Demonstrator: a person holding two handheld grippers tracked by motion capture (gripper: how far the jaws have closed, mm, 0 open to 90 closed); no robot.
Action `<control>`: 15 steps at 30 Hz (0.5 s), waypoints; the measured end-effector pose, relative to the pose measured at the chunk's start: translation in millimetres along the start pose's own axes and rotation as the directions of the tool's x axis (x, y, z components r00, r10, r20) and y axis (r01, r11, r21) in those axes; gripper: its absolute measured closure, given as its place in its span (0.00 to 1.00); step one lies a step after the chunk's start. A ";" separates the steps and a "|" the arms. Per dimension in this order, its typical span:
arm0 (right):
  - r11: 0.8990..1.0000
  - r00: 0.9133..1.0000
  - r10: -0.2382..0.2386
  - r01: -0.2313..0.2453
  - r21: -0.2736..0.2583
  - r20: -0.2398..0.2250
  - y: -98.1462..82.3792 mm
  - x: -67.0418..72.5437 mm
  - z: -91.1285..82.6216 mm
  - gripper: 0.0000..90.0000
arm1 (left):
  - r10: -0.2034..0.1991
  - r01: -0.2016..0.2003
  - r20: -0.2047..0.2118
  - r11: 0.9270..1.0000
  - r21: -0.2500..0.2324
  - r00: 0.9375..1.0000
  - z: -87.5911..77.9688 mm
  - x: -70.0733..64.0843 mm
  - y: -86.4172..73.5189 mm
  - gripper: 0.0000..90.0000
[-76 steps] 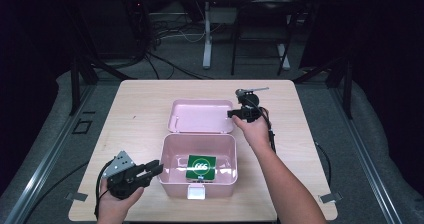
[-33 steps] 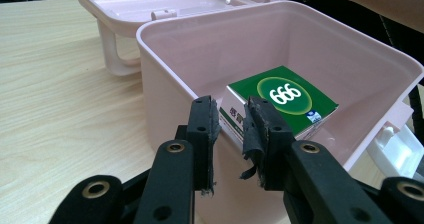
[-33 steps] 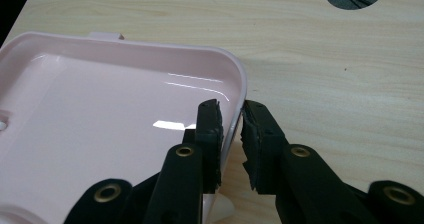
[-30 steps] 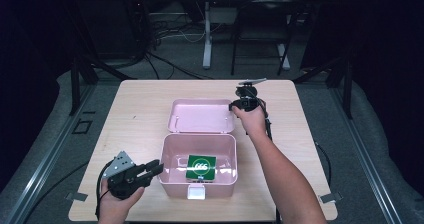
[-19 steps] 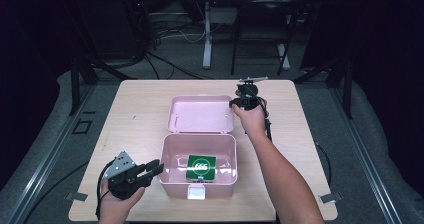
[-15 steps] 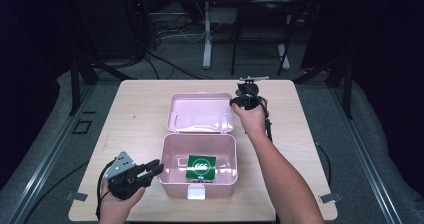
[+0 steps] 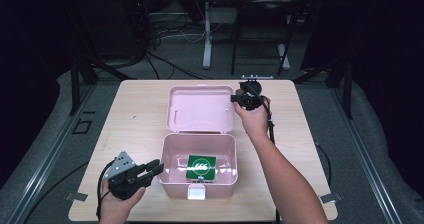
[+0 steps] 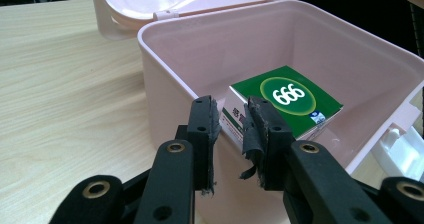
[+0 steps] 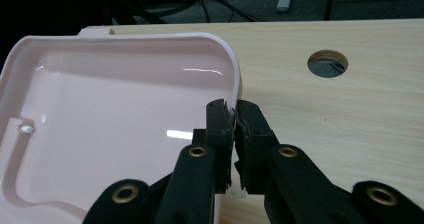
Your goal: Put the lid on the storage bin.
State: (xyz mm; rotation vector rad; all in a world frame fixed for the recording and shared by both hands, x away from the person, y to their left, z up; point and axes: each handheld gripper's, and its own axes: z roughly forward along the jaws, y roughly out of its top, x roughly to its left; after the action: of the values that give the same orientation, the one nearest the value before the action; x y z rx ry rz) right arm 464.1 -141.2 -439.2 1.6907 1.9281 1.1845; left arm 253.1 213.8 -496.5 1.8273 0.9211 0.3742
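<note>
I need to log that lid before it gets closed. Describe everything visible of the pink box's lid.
The lid is glossy pale pink plastic with rounded corners and a raised rim. It is swung fully back behind the open pink box, inner face up, and looks lifted slightly off the wooden table. A small peg shows on its inner face. The right tool is shut on its right rim, one jaw inside and one outside.

Pink box (image 7: 199, 181) sits open near my edge of the worktop (image 7: 140, 114). Its lid (image 7: 200, 109) is hinged back, on the far side of the box. Green packet (image 7: 201, 167) lies inside the box. My right tool (image 7: 235, 100) is at the lid's right rim, jaws just closing on it. My left tool (image 7: 156, 168) hovers just left of the box, jaws part-spread.
</note>
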 end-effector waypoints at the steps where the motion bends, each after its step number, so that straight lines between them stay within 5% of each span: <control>1: 1.000 1.000 -0.005 0.005 -0.007 -0.001 0.0 0.3 -1.8 0.95 | -0.001 0.001 0.001 1.000 0.000 1.000 0.1 0.1 0.0 0.81; 15: 0.996 0.999 -0.047 0.046 -0.079 -0.004 -0.5 8.7 -26.3 0.96 | -0.004 0.004 -0.007 1.000 -0.006 1.000 0.9 -0.5 -0.3 0.82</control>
State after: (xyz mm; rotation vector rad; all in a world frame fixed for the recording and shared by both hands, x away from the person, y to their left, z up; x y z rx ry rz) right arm 443.0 -142.9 -421.2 1.5957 1.8882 1.2327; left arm 253.2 213.0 -497.1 1.8197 0.9272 0.3814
